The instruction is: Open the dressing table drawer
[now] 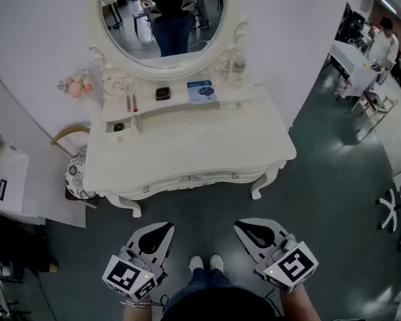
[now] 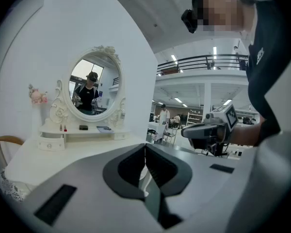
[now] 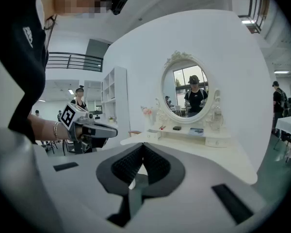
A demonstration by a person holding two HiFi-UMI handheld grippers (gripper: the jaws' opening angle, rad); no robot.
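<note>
The white dressing table [image 1: 187,146] with an oval mirror [image 1: 164,19] stands in front of me. Its front drawers [image 1: 189,178] carry small knobs and look closed. A small upper drawer [image 1: 120,129] on the left of the shelf stands slightly pulled out. My left gripper [image 1: 167,227] and right gripper [image 1: 240,225] hang low, well short of the table's front edge, both shut and empty. The left gripper view shows its own jaws [image 2: 145,146] meeting at the tip, with the table [image 2: 63,147] beyond them. In the right gripper view the jaws [image 3: 143,144] also meet before the table [image 3: 203,147].
A chair with a patterned cushion [image 1: 73,172] sits tucked at the table's left corner. On the shelf lie a blue booklet [image 1: 201,91], a black box [image 1: 162,93] and lipsticks [image 1: 130,102]. An office chair [image 1: 391,212] stands at the right. My feet [image 1: 207,263] are on dark floor.
</note>
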